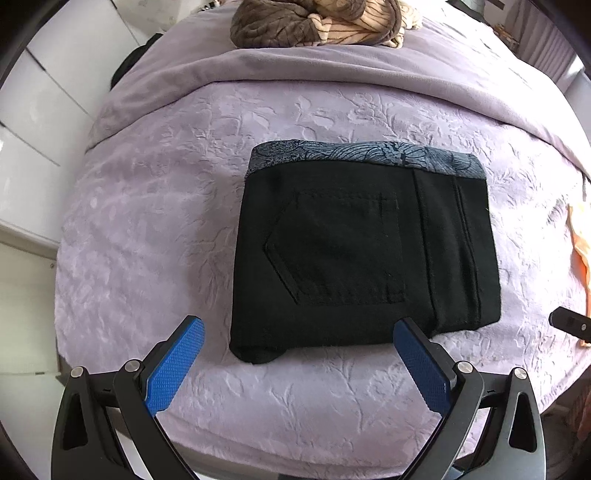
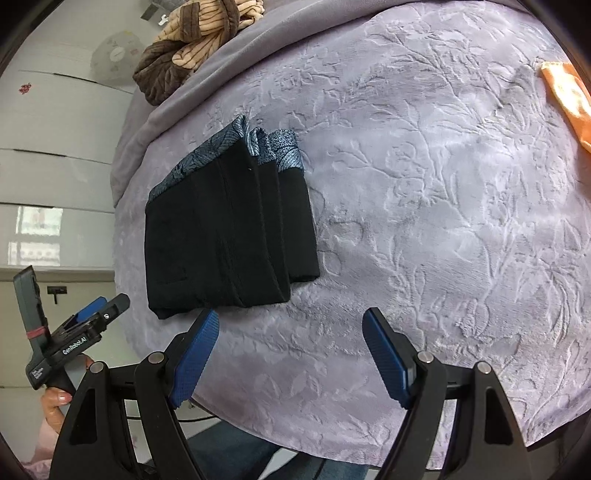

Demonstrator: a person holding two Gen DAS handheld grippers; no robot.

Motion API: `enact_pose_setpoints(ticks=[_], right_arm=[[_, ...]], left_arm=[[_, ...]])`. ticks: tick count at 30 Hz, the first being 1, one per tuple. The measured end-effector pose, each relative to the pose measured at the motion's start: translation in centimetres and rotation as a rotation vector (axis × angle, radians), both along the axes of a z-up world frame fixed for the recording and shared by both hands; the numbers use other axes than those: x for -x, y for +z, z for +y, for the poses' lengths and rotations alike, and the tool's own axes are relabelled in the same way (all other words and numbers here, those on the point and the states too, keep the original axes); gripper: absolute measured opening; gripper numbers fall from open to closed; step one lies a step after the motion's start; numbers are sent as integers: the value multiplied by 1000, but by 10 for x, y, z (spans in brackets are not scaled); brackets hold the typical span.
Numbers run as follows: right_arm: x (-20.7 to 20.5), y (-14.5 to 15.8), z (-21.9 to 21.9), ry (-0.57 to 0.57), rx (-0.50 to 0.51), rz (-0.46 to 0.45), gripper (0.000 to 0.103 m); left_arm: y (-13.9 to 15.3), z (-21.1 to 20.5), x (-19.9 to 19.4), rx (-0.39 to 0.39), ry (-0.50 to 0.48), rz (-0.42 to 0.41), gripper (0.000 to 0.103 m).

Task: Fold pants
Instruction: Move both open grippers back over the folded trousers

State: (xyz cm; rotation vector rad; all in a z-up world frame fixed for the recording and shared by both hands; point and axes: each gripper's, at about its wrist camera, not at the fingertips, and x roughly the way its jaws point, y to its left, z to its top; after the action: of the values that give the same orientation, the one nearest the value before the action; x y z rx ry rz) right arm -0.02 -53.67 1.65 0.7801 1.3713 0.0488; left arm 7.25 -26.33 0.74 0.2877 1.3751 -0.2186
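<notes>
- The black pants [image 1: 364, 254] lie folded into a compact rectangle on the lilac embossed bedspread [image 1: 155, 221], with one back pocket facing up and a grey-blue patterned band along the far edge.
- From the right wrist view the pants [image 2: 229, 236] show several stacked layers at the near edge; how many folds are inside I cannot tell, the black fabric hides the seams.
- The left gripper [image 1: 297, 354] stays just before the near edge of the pants, jaws spread wide, holding nothing; whether the right blue pad touches the fabric is hard to see.
- The right gripper [image 2: 290, 343] is over the bedspread, near the corner of the pants, jaws spread apart and empty.
- In the right wrist view the left gripper [image 2: 92, 314] appears at the left edge, held by a hand [image 2: 55, 400] that is partly cut off.
- A brown and beige striped blanket [image 1: 317, 22] lies crumpled at the far end of the bed, cut by the frame.
- An orange cloth [image 2: 569, 99] is at the right edge, only partly visible.
- No containers are seen.
</notes>
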Motion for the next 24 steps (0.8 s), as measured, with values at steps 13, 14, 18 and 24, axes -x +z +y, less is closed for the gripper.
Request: enact_pose_setpoints(ticks=[13, 14, 18, 24], right_arm=[[-24, -26, 11, -26, 50, 34, 83], [-25, -29, 11, -29, 47, 40, 83], [-30, -39, 16, -25, 36, 61, 83], [-42, -47, 19, 7, 35, 75, 83]], left_arm=[[-46, 14, -39, -5, -65, 65, 103], [-48, 15, -41, -6, -66, 68, 103], [-51, 19, -46, 5, -64, 76, 103], [-52, 26, -58, 30, -68, 72, 103]])
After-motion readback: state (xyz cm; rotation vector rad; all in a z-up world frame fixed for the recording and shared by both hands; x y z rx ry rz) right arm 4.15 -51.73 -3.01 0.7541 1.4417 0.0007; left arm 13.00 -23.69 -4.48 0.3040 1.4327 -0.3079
